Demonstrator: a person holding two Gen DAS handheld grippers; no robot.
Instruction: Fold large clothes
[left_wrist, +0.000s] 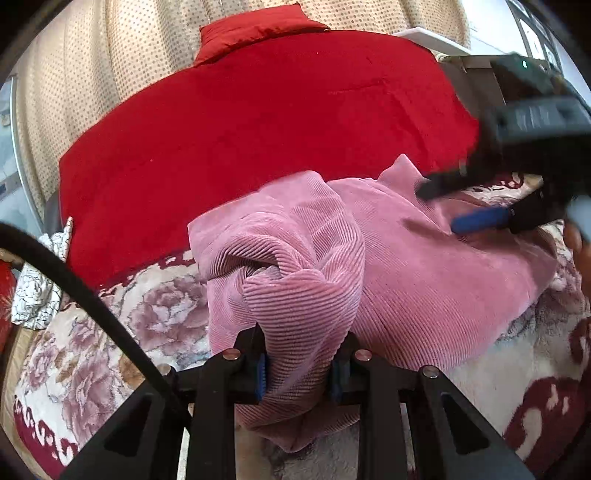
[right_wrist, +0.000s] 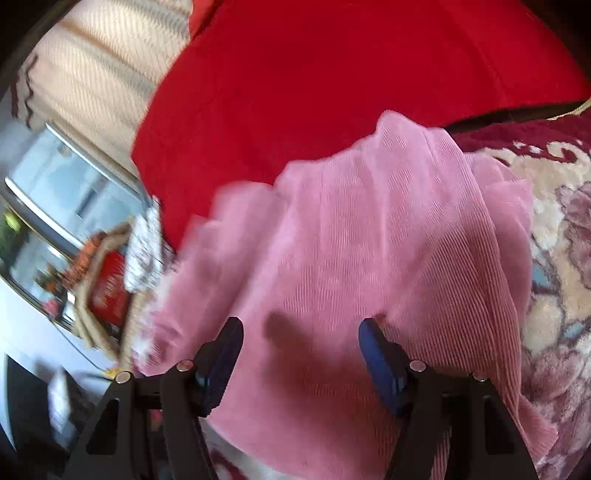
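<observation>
A pink ribbed garment (left_wrist: 424, 280) lies crumpled on a floral blanket (left_wrist: 110, 332) on a bed. My left gripper (left_wrist: 301, 354) is shut on a bunched fold at its near edge, with the cloth squeezed between the blue pads and lifted into a twisted hump. My right gripper (left_wrist: 458, 205) shows blurred at the right of the left wrist view, over the far part of the garment. In the right wrist view the right gripper (right_wrist: 301, 332) stands open just above the flat pink garment (right_wrist: 351, 240), with nothing clamped between its fingers.
A red quilt (left_wrist: 258, 129) covers the bed behind the garment, with a red pillow (left_wrist: 251, 33) at its far end. A dotted beige curtain (left_wrist: 92, 74) hangs behind. A black cable (left_wrist: 74, 280) crosses the left foreground near a black-and-white patterned cloth (left_wrist: 37, 295).
</observation>
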